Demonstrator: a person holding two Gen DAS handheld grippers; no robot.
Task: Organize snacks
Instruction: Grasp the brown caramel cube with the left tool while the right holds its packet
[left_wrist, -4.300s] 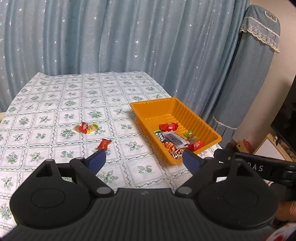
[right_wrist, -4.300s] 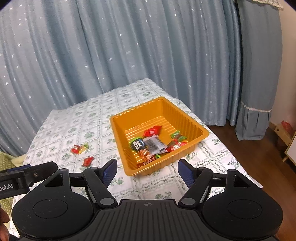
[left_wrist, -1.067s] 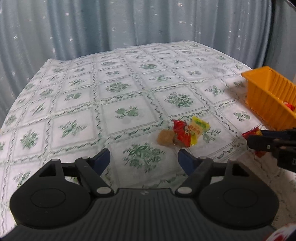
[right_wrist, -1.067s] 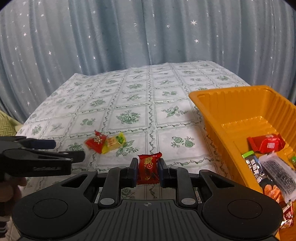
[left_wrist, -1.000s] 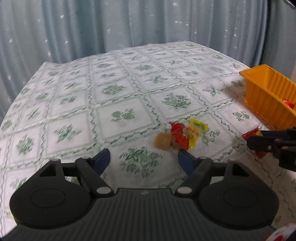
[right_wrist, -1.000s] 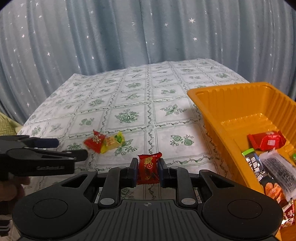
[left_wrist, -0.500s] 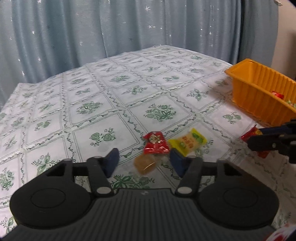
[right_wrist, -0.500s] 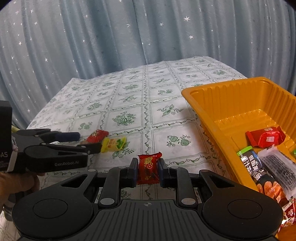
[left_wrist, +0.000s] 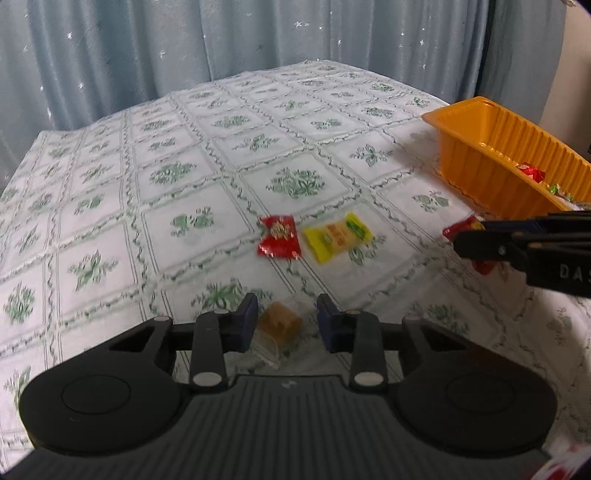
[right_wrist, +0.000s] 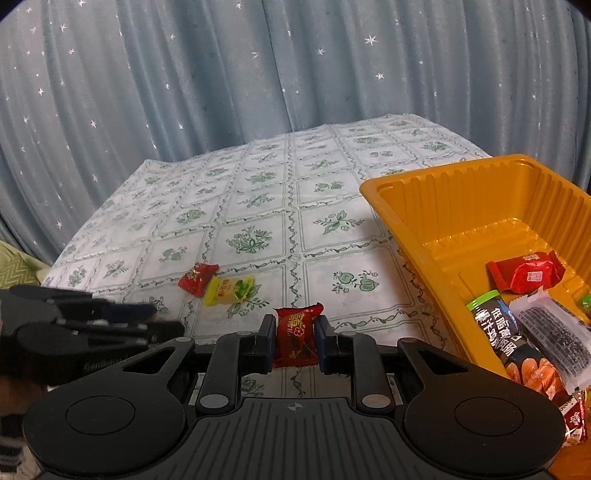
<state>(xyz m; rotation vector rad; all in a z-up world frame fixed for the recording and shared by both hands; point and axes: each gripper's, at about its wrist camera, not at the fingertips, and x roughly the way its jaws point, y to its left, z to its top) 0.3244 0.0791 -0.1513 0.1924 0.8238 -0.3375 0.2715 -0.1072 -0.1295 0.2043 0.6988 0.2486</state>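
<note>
My left gripper (left_wrist: 284, 319) sits low over the desk (left_wrist: 192, 155), and its jaws have just been closing around a small brown candy (left_wrist: 279, 322) in a clear wrapper. The candy lies between the blue pads, but there is a gap on each side, so the pads are narrow around it without pressing on it. Just beyond it on the flowered cloth lie a red candy packet (left_wrist: 279, 242) and a yellow candy packet (left_wrist: 338, 236), side by side and nearly touching.

My right gripper (right_wrist: 294, 338) is clamped on a red snack packet (right_wrist: 297, 334), which stands upright between the pads, above the desk and just left of the orange tray (right_wrist: 417, 218). The tray sits at the right side of the desk and holds several snacks: a red packet (right_wrist: 526, 275), a dark bar with a green end (right_wrist: 495, 332) and a clear wrapped piece (right_wrist: 554, 332), all at its near end. A blue starry curtain (right_wrist: 221, 74) hangs behind the desk.
</note>
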